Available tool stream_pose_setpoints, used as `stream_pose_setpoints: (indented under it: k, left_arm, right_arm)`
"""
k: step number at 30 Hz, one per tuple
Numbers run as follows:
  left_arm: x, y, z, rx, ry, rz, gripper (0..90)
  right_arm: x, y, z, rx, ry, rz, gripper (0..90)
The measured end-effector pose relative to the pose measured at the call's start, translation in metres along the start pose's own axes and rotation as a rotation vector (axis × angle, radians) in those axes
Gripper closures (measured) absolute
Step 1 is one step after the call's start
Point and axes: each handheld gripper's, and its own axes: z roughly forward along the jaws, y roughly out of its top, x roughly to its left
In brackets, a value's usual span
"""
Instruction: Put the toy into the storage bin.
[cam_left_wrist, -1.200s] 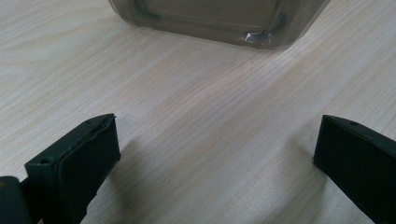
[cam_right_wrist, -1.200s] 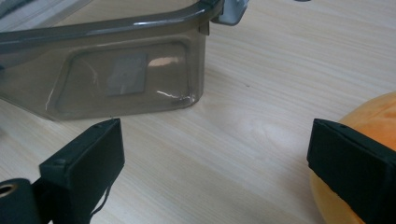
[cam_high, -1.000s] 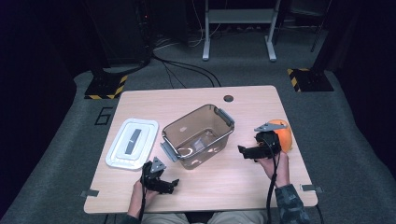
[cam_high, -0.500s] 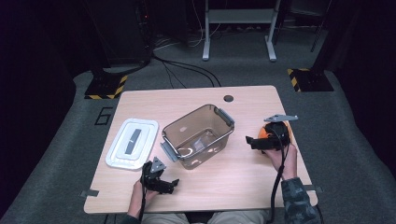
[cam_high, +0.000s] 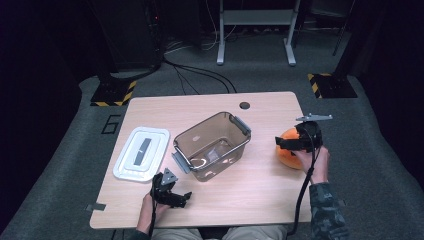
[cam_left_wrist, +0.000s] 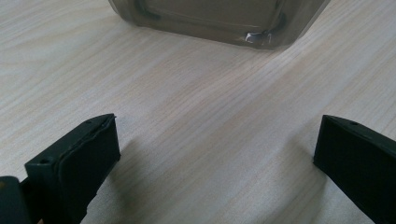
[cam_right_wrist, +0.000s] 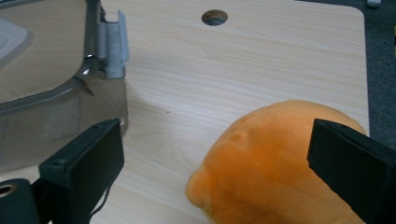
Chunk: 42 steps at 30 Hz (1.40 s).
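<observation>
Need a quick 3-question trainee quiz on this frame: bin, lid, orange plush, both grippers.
1. True or false: the white lid sits on the clear bin.
2. Which gripper is over the orange plush toy? A) left gripper B) right gripper C) neither
3. Fill in: the left gripper has its jaws ____ over bare table.

Key
1. False: the lid lies flat on the table, beside the bin and apart from it.
2. B: the right gripper is over the toy, jaws apart and not closed on it.
3. Open.
</observation>
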Motion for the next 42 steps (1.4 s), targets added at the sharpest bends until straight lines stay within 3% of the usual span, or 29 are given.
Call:
stream_pose_setpoints:
  k: [17,18,32,33,38,40,42]
  left_arm:
    - [0.000,0.000,0.000,0.000,0.000,-0.001,0.1]
    - [0.000,0.000,0.000,-0.001,0.001,-0.002,0.1]
    - [0.000,0.000,0.000,0.000,0.001,-0.001,0.1]
    - [0.000,0.000,0.000,0.000,0.001,-0.001,0.1]
    - [0.000,0.000,0.000,0.000,0.002,-0.002,0.1]
    - [0.000,0.000,0.000,0.000,0.003,-0.002,0.1]
    - [0.001,0.000,0.000,0.007,0.003,-0.003,0.1]
  right_arm:
    - [-0.036,0.000,0.011,0.056,-0.059,0.117,2.6]
    - [-0.039,-0.001,0.014,0.068,-0.061,0.150,2.6]
    - [-0.056,-0.017,0.028,0.138,-0.101,0.274,7.6]
    - [-0.057,-0.022,0.031,0.155,-0.095,0.308,9.4]
    - [-0.060,-0.028,0.036,0.146,-0.076,0.330,14.9]
    - [-0.061,-0.028,0.038,0.141,-0.069,0.342,19.6]
    - [-0.061,-0.029,0.040,0.148,-0.067,0.353,31.1]
